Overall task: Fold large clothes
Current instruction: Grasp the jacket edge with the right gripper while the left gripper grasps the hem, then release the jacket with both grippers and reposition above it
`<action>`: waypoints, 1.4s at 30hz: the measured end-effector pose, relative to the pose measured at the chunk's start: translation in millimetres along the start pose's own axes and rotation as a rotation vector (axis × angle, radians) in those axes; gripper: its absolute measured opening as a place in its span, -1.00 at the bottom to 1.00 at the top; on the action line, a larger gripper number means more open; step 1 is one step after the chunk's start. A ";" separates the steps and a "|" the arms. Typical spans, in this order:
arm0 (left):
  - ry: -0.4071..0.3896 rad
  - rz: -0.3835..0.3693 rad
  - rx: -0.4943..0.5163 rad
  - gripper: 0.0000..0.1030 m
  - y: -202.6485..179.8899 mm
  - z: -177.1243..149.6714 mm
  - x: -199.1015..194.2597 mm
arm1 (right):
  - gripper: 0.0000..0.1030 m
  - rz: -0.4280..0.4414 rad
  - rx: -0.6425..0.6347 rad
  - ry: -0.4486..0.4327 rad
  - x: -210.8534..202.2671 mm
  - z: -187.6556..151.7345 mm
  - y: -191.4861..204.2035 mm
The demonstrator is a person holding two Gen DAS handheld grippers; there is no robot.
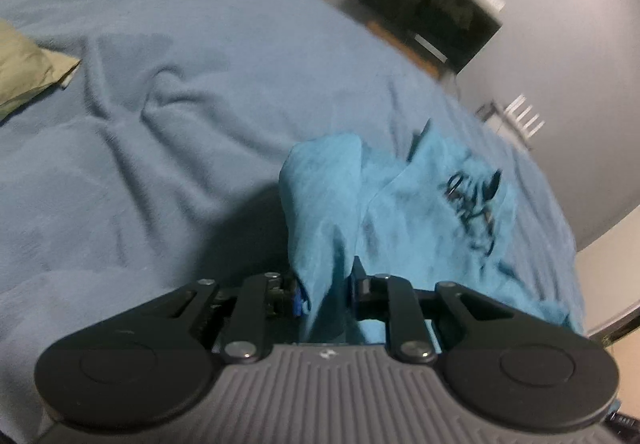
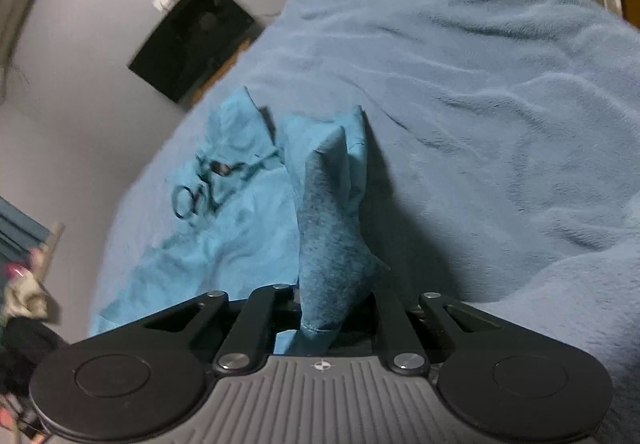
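Your left claw (image 1: 324,294) clamps the turquoise shirt (image 1: 420,204) | right claw (image 2: 332,308) clamps its hem | shirt near bed (image 1: 160,104) edge | open blanket beyond.

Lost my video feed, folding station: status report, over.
Left gripper and right gripper both shut on the teal shirt, lifting it. Rest trails on the blue blanket. Nothing in the way.

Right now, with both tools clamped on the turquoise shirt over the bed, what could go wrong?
1. The left tool pinches only a thin bunched edge of the turquoise printed shirt; it may slip out.
2. The right tool grips a twisted wad, so the fold may come out crooked on the blue fleece blanket.
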State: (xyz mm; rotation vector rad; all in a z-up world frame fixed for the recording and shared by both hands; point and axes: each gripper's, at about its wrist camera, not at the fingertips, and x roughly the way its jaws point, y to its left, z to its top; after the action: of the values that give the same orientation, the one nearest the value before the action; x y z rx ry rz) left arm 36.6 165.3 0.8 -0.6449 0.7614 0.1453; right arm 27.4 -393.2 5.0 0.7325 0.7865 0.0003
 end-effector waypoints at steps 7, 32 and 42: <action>-0.154 0.111 0.042 0.20 2.4 12.2 -44.9 | 0.58 -0.186 -0.032 -0.263 -41.6 16.5 10.7; 0.096 0.013 0.670 0.42 -172.7 -41.0 129.5 | 0.55 -0.088 -0.585 0.030 155.7 20.9 125.3; 0.141 0.134 0.676 0.42 -178.7 -17.6 218.8 | 0.54 -0.136 -0.675 -0.045 224.2 24.3 132.3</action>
State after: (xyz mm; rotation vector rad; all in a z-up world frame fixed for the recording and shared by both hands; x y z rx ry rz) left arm 246.5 -10.6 -70.3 0.0396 0.9252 -0.0397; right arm 238.9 -249.0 -48.3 0.0387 0.7301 0.1208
